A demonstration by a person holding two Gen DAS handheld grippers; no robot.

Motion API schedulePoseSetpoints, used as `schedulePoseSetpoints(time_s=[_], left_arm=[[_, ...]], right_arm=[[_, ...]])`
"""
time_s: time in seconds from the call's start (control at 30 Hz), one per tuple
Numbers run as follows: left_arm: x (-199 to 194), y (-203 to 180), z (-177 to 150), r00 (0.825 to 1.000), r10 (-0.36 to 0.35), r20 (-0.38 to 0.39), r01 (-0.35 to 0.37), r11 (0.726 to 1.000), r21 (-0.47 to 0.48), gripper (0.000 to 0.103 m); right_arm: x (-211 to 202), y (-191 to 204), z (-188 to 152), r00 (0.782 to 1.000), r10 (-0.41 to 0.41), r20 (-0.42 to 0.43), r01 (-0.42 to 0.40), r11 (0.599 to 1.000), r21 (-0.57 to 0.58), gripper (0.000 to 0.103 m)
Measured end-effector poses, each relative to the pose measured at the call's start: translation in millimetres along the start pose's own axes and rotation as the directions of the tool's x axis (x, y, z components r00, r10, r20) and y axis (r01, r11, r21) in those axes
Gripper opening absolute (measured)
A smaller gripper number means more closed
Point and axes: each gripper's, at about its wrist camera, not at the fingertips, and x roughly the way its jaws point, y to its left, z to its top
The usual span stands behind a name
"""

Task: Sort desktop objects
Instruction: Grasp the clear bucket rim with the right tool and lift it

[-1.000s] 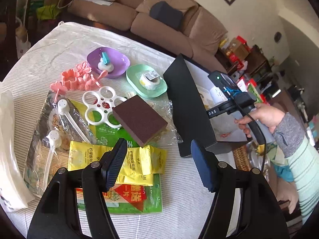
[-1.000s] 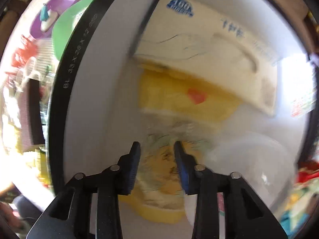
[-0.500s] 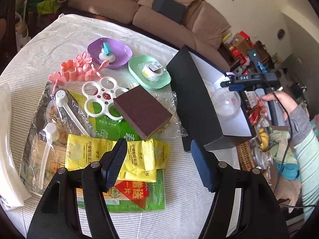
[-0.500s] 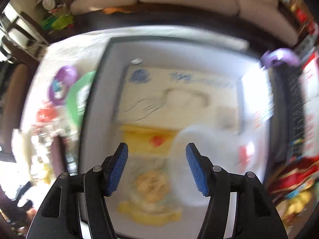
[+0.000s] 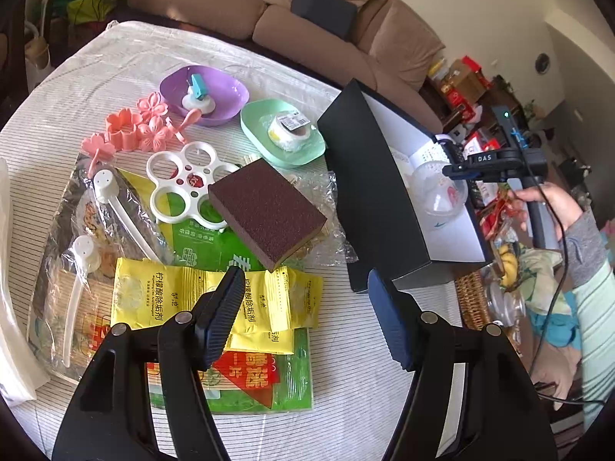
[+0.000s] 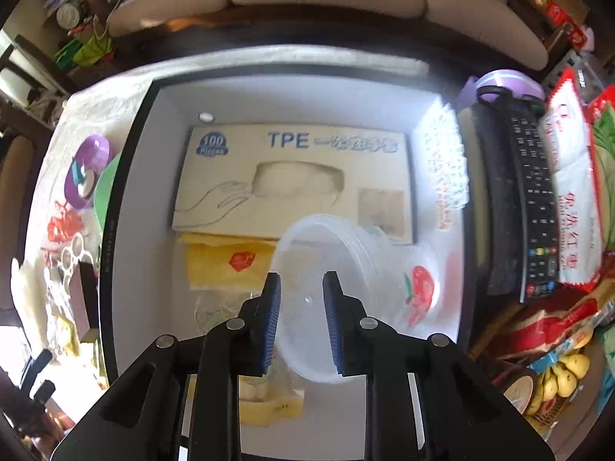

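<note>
My left gripper (image 5: 307, 307) hangs open over the yellow sachets (image 5: 215, 299), with nothing between its fingers. Just beyond lies a brown sponge block (image 5: 267, 213). My right gripper (image 6: 301, 280) points down into the black box (image 6: 127, 199). Its jaws are closing and stand a narrow gap apart. A clear stack of plastic cups (image 6: 346, 253) lies in the box beneath them, and the pads press on nothing. In the left wrist view the right gripper (image 5: 447, 171) hovers over those cups (image 5: 438, 192).
The box also holds a glove carton (image 6: 296, 176) and a yellow bag (image 6: 226, 261). A purple dish (image 5: 203, 94), a green dish (image 5: 284, 134), pink flower moulds (image 5: 130, 130) and a white ring tray (image 5: 184, 184) lie on the striped cloth. A remote (image 6: 534, 199) lies right of the box.
The right gripper rose out of the box, so the whole box now shows. Its jaws widened, then narrowed. The left gripper stayed where it was.
</note>
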Motion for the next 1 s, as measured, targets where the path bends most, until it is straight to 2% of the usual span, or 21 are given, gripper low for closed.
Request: schedulePoseSetpoints(time_s=[0.1, 0.13, 0.23, 0.27, 0.33, 0.4, 0.5, 0.53, 0.6, 0.63, 0.73, 0.87, 1.0], left_arm=[[-1.6, 0.6, -0.3, 1.000, -0.006, -0.002, 0.006, 1.000, -0.004, 0.064], [-1.7, 0.9, 0.2, 1.000, -0.007, -0.002, 0.007, 1.000, -0.004, 0.064], [-2.9, 0.5, 0.8, 1.000, -0.012, 0.001, 0.012, 1.000, -0.004, 0.064], [-3.0, 0.3, 0.9, 1.000, -0.014, 0.001, 0.014, 1.000, -0.003, 0.064], [-2.9, -0.3, 0.6, 1.000, -0.016, -0.002, 0.016, 1.000, 0.000, 0.064], [-3.5, 0.2, 0.7, 1.000, -0.018, -0.003, 0.018, 1.000, -0.001, 0.064], [-5.9, 3.1, 2.2, 1.000, -0.024, 0.003, 0.024, 1.000, -0.010, 0.064], [-6.5, 4.4, 2.8, 1.000, -0.025, 0.005, 0.025, 1.000, -0.015, 0.064], [-6.8, 7.6, 3.7, 1.000, -0.029, 0.005, 0.029, 0.999, -0.025, 0.064], [-6.7, 9.2, 4.1, 1.000, -0.031, 0.004, 0.031, 0.999, -0.030, 0.064], [-6.4, 14.4, 5.2, 0.999, -0.045, -0.001, 0.045, 0.998, -0.051, 0.064], [-9.1, 18.5, 6.8, 0.997, -0.075, -0.001, 0.075, 0.994, -0.076, 0.064], [-16.7, 16.6, 6.5, 0.995, -0.099, 0.012, 0.099, 0.992, -0.078, 0.064]], right_arm=[[-1.1, 13.7, -2.6, 0.997, -0.065, 0.028, 0.067, 0.995, -0.077, 0.029], [-3.3, 18.7, -3.7, 0.994, -0.095, 0.048, 0.099, 0.990, -0.104, 0.034], [-10.7, 28.2, -3.2, 0.982, -0.139, 0.125, 0.155, 0.980, -0.127, 0.038], [-13.2, 29.3, -2.3, 0.977, -0.155, 0.149, 0.175, 0.976, -0.131, 0.039], [-10.6, 29.8, 1.9, 0.954, -0.250, 0.165, 0.274, 0.952, -0.139, 0.047], [-1.8, 25.3, 5.0, 0.933, -0.330, 0.143, 0.348, 0.928, -0.133, 0.048], [14.6, 11.5, 2.9, 0.970, -0.240, 0.050, 0.243, 0.967, -0.075, 0.044], [19.3, 8.2, 0.2, 0.975, -0.220, 0.024, 0.221, 0.974, -0.058, 0.043], [17.5, -3.3, -5.0, 0.984, -0.177, 0.030, 0.177, 0.984, 0.023, 0.041], [14.1, -14.1, -7.4, 0.991, -0.129, 0.030, 0.126, 0.987, 0.096, 0.037], [1.4, -49.0, -23.0, 0.999, -0.020, 0.038, 0.008, 0.952, 0.305, 0.033], [-8.9, -63.5, -52.4, 0.998, 0.055, 0.007, -0.054, 0.924, 0.378, 0.032], [-13.8, -59.8, -80.7, 0.997, 0.052, -0.055, -0.029, 0.933, 0.360, 0.032]])
